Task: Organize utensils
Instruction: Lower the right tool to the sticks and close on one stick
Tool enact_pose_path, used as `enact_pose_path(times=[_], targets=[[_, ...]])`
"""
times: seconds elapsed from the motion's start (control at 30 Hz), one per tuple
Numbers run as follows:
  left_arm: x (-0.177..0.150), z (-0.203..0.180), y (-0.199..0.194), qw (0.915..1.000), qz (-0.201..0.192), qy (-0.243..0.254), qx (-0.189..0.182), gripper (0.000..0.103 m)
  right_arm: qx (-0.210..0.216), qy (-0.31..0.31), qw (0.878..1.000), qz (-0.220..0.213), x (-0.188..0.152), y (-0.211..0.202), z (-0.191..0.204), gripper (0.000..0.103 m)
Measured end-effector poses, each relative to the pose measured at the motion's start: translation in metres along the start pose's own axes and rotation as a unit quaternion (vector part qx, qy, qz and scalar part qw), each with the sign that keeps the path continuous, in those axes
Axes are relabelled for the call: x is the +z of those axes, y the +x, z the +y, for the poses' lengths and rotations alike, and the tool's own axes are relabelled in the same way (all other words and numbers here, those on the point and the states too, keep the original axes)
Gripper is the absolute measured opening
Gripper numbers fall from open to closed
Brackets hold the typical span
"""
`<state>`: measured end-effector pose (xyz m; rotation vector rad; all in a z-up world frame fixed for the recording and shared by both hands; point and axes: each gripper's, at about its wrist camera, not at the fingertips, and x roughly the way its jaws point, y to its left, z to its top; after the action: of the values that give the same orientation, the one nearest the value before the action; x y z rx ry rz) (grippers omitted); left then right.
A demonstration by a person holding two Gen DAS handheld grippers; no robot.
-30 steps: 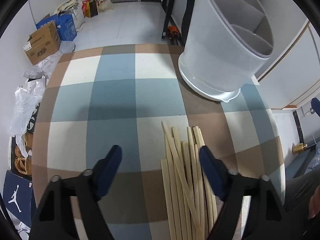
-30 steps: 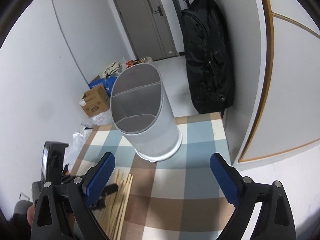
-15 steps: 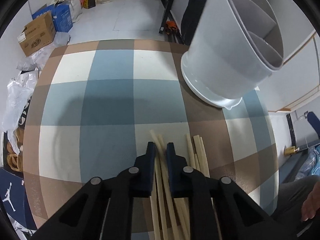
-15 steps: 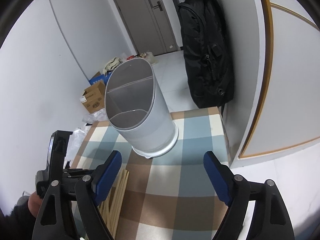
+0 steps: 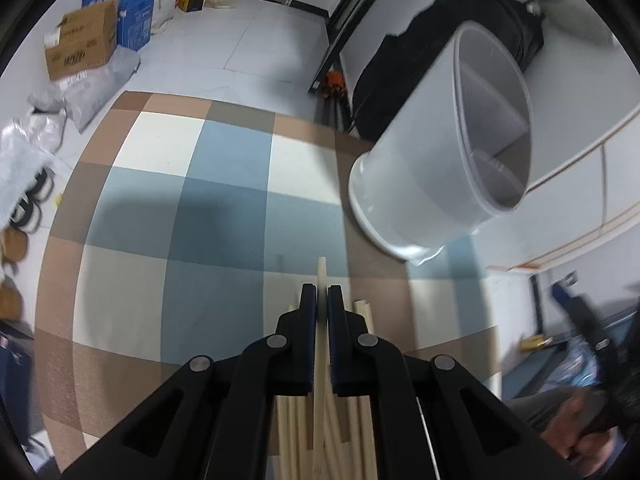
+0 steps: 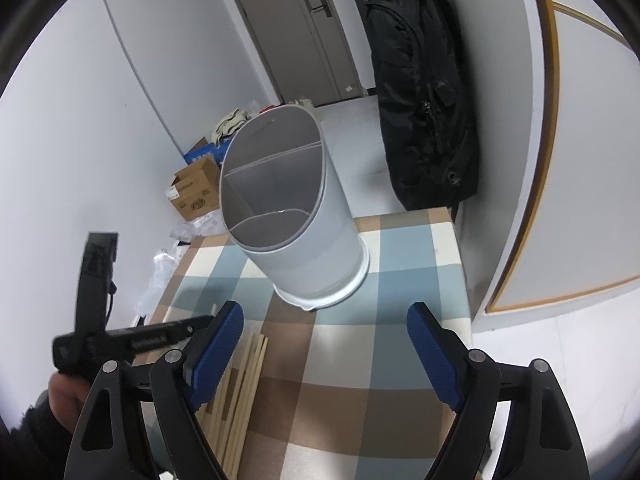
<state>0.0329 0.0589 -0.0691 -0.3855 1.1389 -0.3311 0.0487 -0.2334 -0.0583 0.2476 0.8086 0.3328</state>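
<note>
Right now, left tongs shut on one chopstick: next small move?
Probably lift the left tongs and carry toward the holder. They pinch one chopstick above the pile; the holder's compartments look empty, and the right tongs are open.

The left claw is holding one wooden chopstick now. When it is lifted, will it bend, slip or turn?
The chopstick looks thin, straight wood, so probably stiff and light. The left claw pinches it near one end, so the long rest may swing or pivot. Its smooth, narrow sides might slip between the pads.
</note>
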Motion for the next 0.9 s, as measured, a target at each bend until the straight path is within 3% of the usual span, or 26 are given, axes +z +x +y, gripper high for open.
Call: enact_pose_path(times=[0.27,0.47,0.6,0.9], targets=[[0.027,-0.004,-0.004,0.9987,-0.025,-0.022,-0.038,0.001,0.031,-0.006,0.999,0.034,-0.006,0.019,0.016,0.082],[0.025,-0.008,-0.019,0.9976,-0.053,-0.008,-0.045,0.001,0.066,0.001,0.994,0.090,-0.016,0.045,0.026,0.047],[0.026,-0.005,-0.027,0.9961,-0.064,-0.003,-0.061,0.001,0.075,-0.011,0.989,0.126,-0.022,0.063,0.038,0.040],[0.024,-0.006,-0.036,0.9943,-0.077,0.002,-0.073,0.001,0.044,-0.057,0.981,0.183,-0.034,0.103,0.059,0.029]])
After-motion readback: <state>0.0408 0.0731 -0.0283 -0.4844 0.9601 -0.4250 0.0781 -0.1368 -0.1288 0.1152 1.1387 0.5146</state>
